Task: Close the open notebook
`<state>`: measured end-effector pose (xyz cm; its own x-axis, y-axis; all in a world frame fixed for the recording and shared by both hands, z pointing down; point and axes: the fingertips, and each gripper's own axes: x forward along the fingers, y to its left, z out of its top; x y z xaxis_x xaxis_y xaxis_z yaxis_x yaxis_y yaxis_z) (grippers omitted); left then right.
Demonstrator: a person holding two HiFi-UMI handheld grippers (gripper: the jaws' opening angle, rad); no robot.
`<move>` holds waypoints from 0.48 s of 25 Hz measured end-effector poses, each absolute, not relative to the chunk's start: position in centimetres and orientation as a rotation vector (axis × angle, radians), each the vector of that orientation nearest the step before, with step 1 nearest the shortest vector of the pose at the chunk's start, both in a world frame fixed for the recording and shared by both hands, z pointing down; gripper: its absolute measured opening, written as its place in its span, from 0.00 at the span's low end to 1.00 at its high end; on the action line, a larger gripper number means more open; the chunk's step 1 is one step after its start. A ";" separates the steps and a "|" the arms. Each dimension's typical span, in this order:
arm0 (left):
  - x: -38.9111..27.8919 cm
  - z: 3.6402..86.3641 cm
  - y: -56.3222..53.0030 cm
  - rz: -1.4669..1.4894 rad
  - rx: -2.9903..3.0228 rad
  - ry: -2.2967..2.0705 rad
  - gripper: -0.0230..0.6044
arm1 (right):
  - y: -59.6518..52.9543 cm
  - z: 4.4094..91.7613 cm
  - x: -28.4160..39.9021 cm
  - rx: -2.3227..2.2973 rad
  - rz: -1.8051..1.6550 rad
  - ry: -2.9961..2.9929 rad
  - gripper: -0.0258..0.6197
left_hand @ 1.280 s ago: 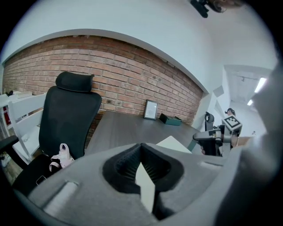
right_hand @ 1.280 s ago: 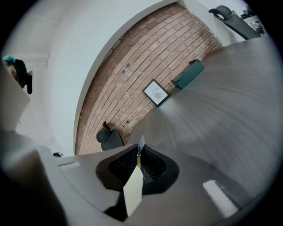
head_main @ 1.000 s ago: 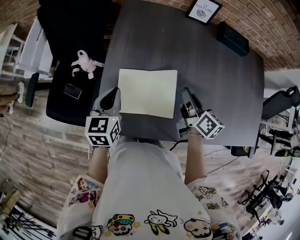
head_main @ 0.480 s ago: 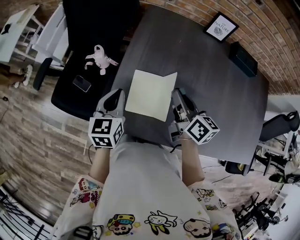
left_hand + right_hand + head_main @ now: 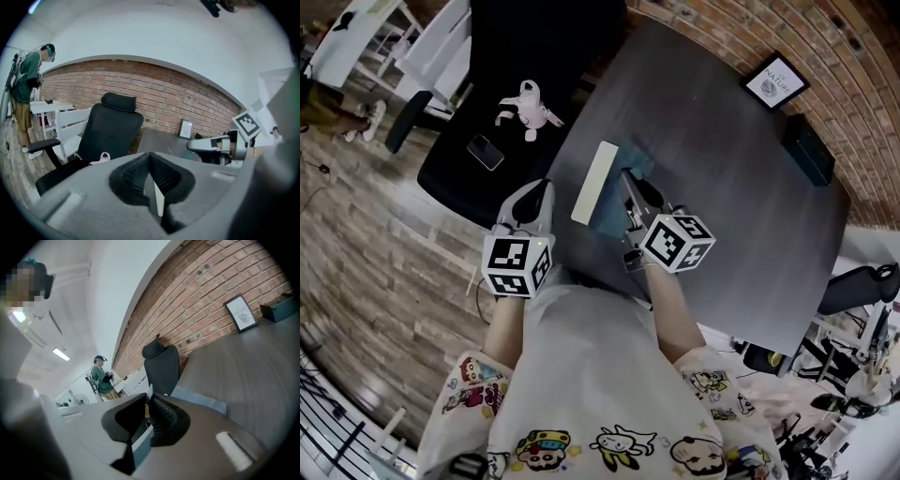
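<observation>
The notebook lies on the dark table (image 5: 722, 187), half folded. A narrow strip of its cream page (image 5: 594, 183) shows, with the teal outside of the cover (image 5: 614, 214) tilted up beside it. My right gripper (image 5: 630, 180) is shut on that cover's edge. In the right gripper view the teal slab with its white edge (image 5: 140, 446) runs between the closed jaws (image 5: 147, 401). My left gripper (image 5: 536, 192) hovers at the table's near left edge, apart from the notebook. Its pads meet at the tips (image 5: 150, 157), and a pale sliver shows in the slot behind them.
A black office chair (image 5: 502, 122) stands left of the table with a pink plush toy (image 5: 528, 105) and a phone (image 5: 486, 152) on its seat. A framed picture (image 5: 778, 80) and a black box (image 5: 809, 150) sit at the table's far side. A person (image 5: 28, 79) stands far off.
My right gripper has swung leftwards with the cover. The wide cream spread has narrowed to a strip, and the teal outside now shows. The left gripper stays near the notebook's left side.
</observation>
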<state>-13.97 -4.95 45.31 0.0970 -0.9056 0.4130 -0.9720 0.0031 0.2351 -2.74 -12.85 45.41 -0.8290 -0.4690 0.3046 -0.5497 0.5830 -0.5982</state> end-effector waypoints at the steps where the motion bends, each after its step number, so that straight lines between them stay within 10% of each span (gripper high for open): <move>1: -14.3 45.5 -4.8 0.191 1.917 -1.841 0.04 | -12.9 46.1 -3.4 0.856 1.063 -2.681 0.09; 12: -15.2 47.1 -3.8 0.186 1.851 -1.835 0.04 | -12.1 54.4 -9.0 0.689 0.840 -2.522 0.09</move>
<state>-15.23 -3.80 47.12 0.0715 -0.8909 0.4485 -0.9629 0.0557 0.2640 -9.02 -12.06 54.44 -0.8017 -0.3250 0.5017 -0.5609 0.6992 -0.4433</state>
